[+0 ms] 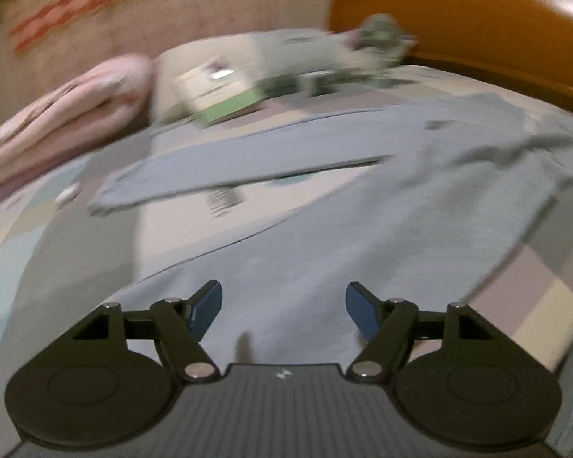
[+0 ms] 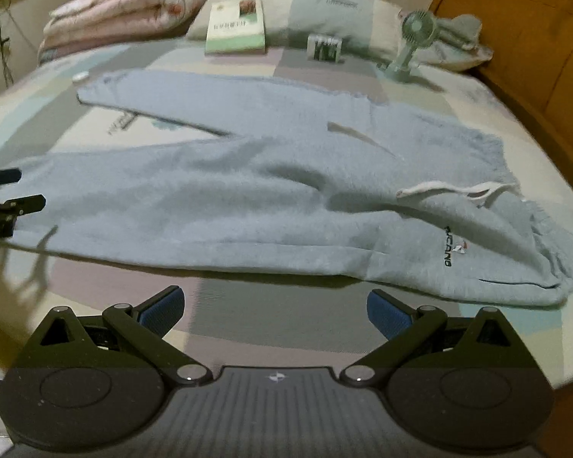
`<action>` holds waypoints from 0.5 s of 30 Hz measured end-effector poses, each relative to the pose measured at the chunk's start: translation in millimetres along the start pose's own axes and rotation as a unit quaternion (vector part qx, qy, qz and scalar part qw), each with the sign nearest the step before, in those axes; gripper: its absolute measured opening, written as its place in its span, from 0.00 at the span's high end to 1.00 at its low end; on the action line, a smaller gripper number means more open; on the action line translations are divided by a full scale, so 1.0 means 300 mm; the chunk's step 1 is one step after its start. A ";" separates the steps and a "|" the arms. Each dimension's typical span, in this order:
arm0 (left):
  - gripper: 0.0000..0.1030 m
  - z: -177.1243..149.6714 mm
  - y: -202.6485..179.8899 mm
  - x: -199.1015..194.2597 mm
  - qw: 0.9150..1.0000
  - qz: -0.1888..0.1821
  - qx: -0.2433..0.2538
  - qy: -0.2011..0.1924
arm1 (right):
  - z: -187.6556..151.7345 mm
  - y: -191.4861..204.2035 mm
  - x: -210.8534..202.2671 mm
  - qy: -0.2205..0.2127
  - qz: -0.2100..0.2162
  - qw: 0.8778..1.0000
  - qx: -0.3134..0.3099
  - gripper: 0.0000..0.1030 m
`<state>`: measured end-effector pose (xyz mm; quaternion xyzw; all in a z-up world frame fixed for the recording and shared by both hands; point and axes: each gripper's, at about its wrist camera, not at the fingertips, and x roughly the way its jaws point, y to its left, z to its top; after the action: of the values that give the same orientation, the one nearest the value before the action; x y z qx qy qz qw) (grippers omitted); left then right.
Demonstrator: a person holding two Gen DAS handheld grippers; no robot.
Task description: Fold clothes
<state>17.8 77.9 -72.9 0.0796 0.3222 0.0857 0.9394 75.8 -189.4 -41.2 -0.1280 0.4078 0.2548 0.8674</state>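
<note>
You can make out dark embroidered lettering, roughly "A.CANO", on the grey-blue sweatpants (image 2: 271,198) near the waistband; print on the booklet (image 2: 236,26) is unreadable.

- Bed (image 2: 248,328) with pastel patchwork sheet fills both views.
- Orange-brown wooden headboard (image 2: 523,38) at right.
- Folded pink quilt (image 2: 126,11) and pillow (image 2: 324,4) along far side.
- Wall (image 1: 76,38) behind: blurred, possibly patterned curtain.
- Dim, warm light.
</note>
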 end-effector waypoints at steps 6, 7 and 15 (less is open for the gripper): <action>0.29 0.053 -0.137 0.048 0.998 -0.044 0.033 -0.004 | 0.031 -0.040 0.163 0.038 0.052 0.998 0.004 0.00; 0.29 0.062 -0.146 0.053 0.998 -0.053 0.035 -0.005 | 0.029 -0.040 0.184 0.046 0.056 0.997 0.005 0.00; 0.29 0.074 -0.190 0.096 0.997 -0.067 0.041 0.004 | -0.055 -0.029 0.223 0.048 0.027 0.997 -0.045 0.00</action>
<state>60.1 26.4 -84.4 0.0958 0.3339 0.0093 0.9377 106.0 -181.3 -103.4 -0.1678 0.4403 0.2900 0.8330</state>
